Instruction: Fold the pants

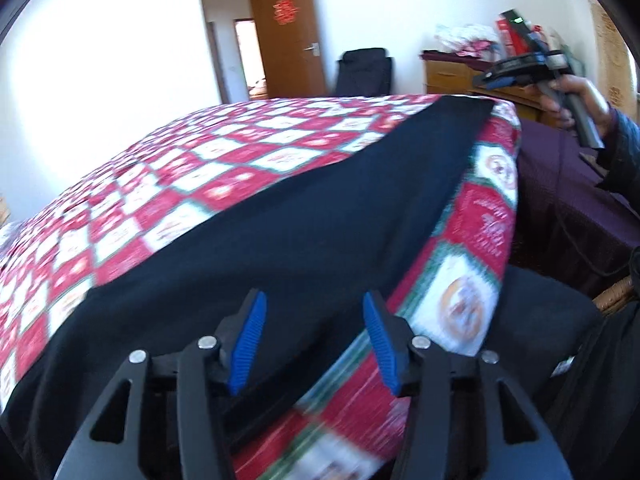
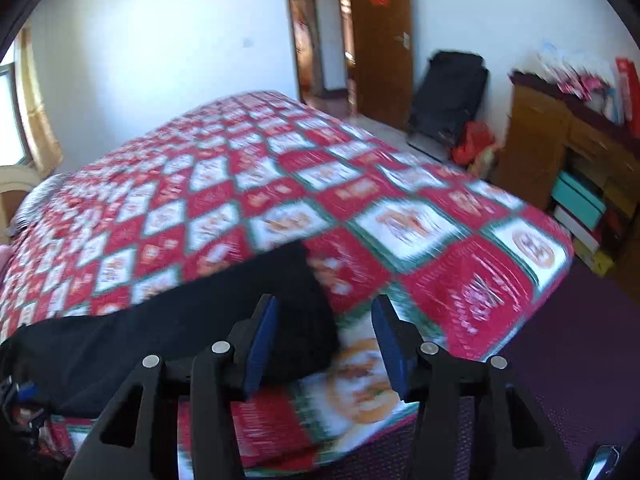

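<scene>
Pants (image 1: pixel 280 240) lie flat across the bed (image 2: pixel 400 216), left claw (image 1: pixel 316 344) and right claw (image 2: pixel 324 348) both open and empty, so I'd regrip matching ends before folding.

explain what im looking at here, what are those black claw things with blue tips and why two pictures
Those claws are handheld grippers, one in each of a person's hands, each with a small wide-angle camera looking along its two fingers. So one picture is from the left gripper, the other from the right gripper. In the left view you can also see the right hand holding its tool. Both look down at a bed with a red and white checked bedspread. A pair of dark pants lies stretched along the bed's near edge. Neither gripper holds anything: both stand open above the cloth, blue pads apart. The blur suggests the hands are moving.
</scene>
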